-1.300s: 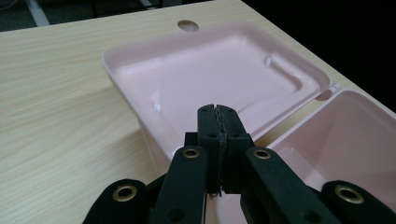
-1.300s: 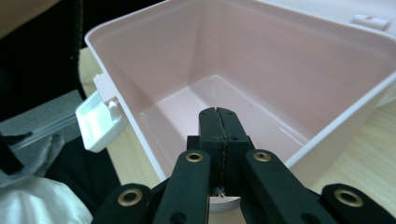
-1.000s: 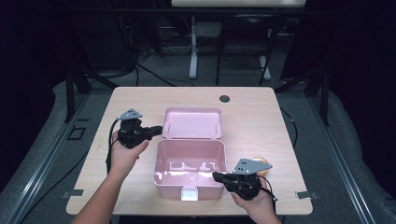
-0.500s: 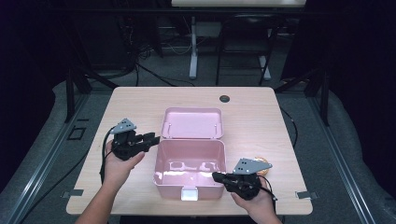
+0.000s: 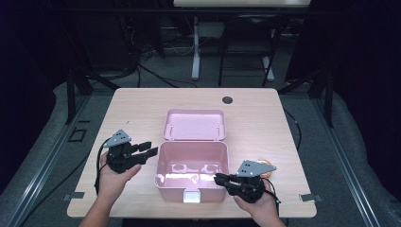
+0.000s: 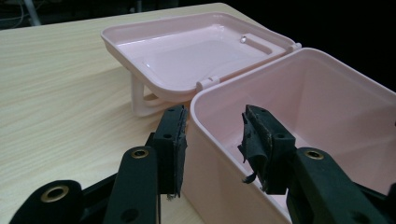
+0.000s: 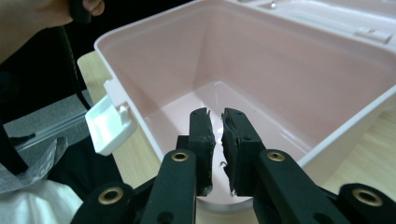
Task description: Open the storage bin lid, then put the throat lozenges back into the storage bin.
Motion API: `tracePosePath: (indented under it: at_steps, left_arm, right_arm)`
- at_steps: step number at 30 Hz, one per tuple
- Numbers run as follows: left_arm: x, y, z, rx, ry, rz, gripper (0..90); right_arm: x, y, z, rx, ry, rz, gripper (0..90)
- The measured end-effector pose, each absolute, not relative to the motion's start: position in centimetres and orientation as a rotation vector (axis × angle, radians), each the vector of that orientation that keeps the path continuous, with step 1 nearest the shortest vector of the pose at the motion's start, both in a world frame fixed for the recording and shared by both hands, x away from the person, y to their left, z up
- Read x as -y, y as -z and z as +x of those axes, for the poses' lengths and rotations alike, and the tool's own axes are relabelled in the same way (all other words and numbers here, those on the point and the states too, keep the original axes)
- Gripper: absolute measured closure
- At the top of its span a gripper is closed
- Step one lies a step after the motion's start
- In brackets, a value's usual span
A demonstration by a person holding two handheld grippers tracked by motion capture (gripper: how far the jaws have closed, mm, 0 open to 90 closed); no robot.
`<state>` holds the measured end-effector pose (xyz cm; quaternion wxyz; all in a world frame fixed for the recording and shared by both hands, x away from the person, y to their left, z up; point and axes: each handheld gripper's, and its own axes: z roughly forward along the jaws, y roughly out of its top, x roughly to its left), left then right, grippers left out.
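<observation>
Wooden table point(image 5: 142, 109) holds one pink box point(image 5: 191, 163), flanked by two grippers.

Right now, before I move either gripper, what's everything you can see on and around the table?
Pink plastic box: one, pale pink, near middle of the table, open, nothing visible inside.
Hinged pink lid: one, pale pink, folded back flat behind the box.
White latch tab: one, white, on the box's near wall.
Round black grommet: one, black, far edge of the tabletop.
Orange-yellow item: one, partly hidden behind the right gripper; cannot tell what it is.
Light wooden table: one, pale wood.
Left gripper: one, black, left of the box; jaws have just been opening and straddle the box's wall, pads apart.
Right gripper: one, black, at the box's near right corner, a narrow gap between its pads.
</observation>
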<state>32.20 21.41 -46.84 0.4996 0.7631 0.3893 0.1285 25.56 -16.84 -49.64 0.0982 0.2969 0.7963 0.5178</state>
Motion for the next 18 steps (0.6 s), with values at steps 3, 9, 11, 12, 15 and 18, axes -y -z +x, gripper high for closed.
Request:
tracePosePath:
  at_steps: [3, 9, 11, 12, 15, 18]
  left_arm:
    - [-21.4, 46.8, 31.9, -0.940, -0.313, 1.849, 59.3]
    - [-21.4, 46.8, 31.4, -0.924, -0.315, 1.848, 56.7]
    - [-21.5, 46.9, 31.4, -0.922, -0.308, 1.858, 55.2]
    - [-21.5, 46.9, 31.5, -0.926, -0.308, 1.858, 54.7]
    - [-21.8, 47.0, 31.4, -0.939, -0.321, 1.853, 52.8]
    - [-22.0, 46.9, 31.4, -0.940, -0.326, 1.840, 50.4]
  right_arm:
    - [17.4, 49.1, 25.6, -2.320, -1.558, 0.895, 80.0]
    - [18.8, 48.2, 25.7, -2.254, -1.581, 0.931, 74.2]
    - [19.3, 48.0, 25.8, -2.230, -1.585, 0.943, 71.3]
    - [19.5, 47.9, 25.9, -2.223, -1.586, 0.950, 69.7]
    - [19.9, 47.8, 26.2, -2.206, -1.584, 0.982, 64.3]
    - [20.2, 47.7, 26.5, -2.195, -1.576, 1.005, 58.4]
